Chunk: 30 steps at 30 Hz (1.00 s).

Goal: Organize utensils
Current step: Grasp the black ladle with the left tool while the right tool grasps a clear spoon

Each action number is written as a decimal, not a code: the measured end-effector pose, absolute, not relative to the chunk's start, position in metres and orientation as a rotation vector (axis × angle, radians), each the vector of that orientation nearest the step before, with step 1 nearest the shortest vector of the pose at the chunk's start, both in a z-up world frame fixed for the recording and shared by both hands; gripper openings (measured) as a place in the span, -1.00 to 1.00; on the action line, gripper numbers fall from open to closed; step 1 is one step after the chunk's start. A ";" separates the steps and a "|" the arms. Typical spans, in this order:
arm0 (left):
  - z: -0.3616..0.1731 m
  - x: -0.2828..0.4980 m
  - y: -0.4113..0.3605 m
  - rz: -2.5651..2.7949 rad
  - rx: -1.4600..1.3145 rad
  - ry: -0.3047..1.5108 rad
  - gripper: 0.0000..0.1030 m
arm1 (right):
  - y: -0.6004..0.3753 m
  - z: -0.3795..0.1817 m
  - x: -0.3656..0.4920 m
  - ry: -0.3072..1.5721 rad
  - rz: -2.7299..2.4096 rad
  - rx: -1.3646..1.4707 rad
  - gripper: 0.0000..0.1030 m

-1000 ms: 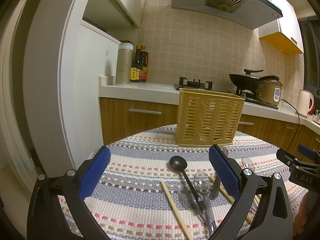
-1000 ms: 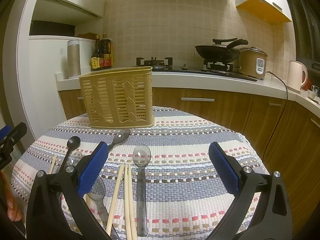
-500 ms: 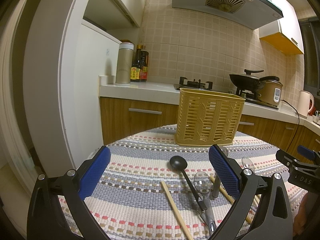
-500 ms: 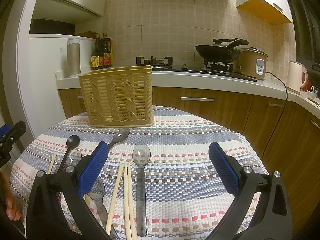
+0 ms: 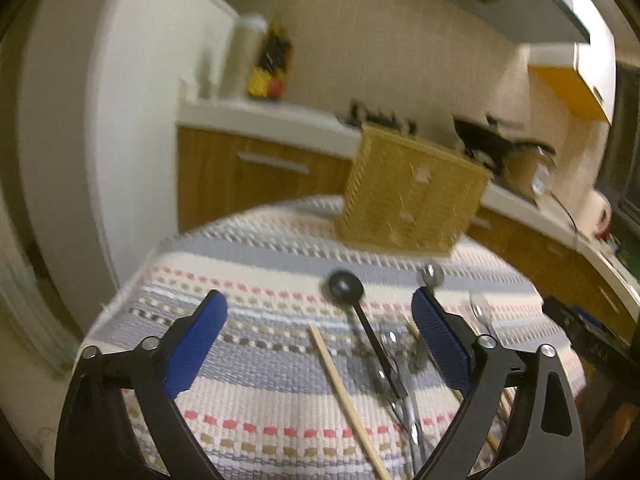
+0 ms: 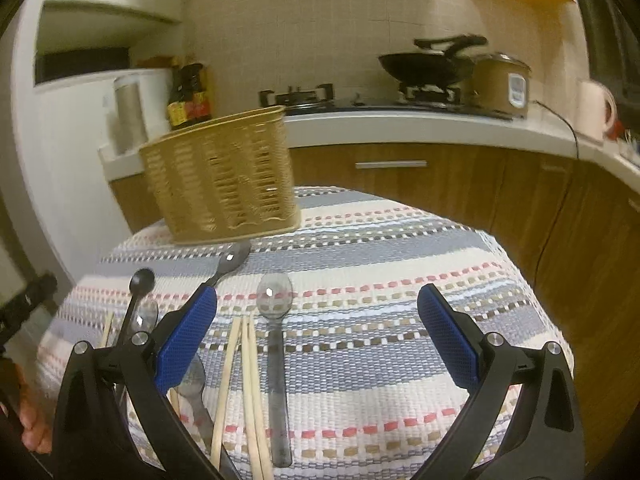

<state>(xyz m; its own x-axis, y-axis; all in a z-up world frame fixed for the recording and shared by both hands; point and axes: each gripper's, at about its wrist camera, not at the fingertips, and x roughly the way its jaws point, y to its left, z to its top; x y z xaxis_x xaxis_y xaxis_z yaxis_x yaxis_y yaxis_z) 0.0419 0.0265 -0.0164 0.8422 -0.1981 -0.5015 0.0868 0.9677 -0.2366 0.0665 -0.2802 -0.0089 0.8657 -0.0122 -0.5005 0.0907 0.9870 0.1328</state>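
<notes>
A tan slotted utensil basket [image 5: 412, 196] [image 6: 224, 184] stands at the far side of a round table with a striped woven cloth [image 5: 260, 368] [image 6: 380, 320]. In front of it lie a black spoon [image 5: 347, 286] [image 6: 141, 281], a clear plastic spoon [image 6: 274, 300], a metal spoon [image 6: 234, 260] and several wooden chopsticks [image 5: 344, 396] [image 6: 248, 392]. My left gripper [image 5: 320, 332] is open and empty above the cloth, just left of the black spoon's handle. My right gripper [image 6: 318, 332] is open and empty over the clear spoon and chopsticks.
Wooden kitchen cabinets with a white counter [image 6: 420, 128] run behind the table. On it are a gas stove, a black wok [image 6: 428, 66], a rice cooker [image 6: 504, 86], bottles [image 6: 188, 96] and a kettle. A white fridge [image 5: 132, 128] stands at the left.
Both grippers have tilted and moved, so both views are blurred and rotated. The table sits lower in view and closer. The utensils have not moved. Both grippers stay open.
</notes>
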 end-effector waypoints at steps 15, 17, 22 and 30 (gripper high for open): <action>-0.038 0.167 -0.012 -0.385 0.014 1.054 0.31 | -0.245 -0.002 0.223 1.143 0.194 0.278 0.36; -0.039 0.177 -0.015 -0.376 0.037 1.068 0.27 | -0.237 -0.011 0.239 1.203 0.203 0.300 0.25; -0.042 0.196 -0.013 -0.365 0.040 1.092 0.16 | -0.225 -0.026 0.261 1.254 0.159 0.307 0.12; -0.050 0.215 -0.032 -0.378 0.099 1.143 0.04 | -0.202 -0.039 0.282 1.276 0.086 0.223 -0.01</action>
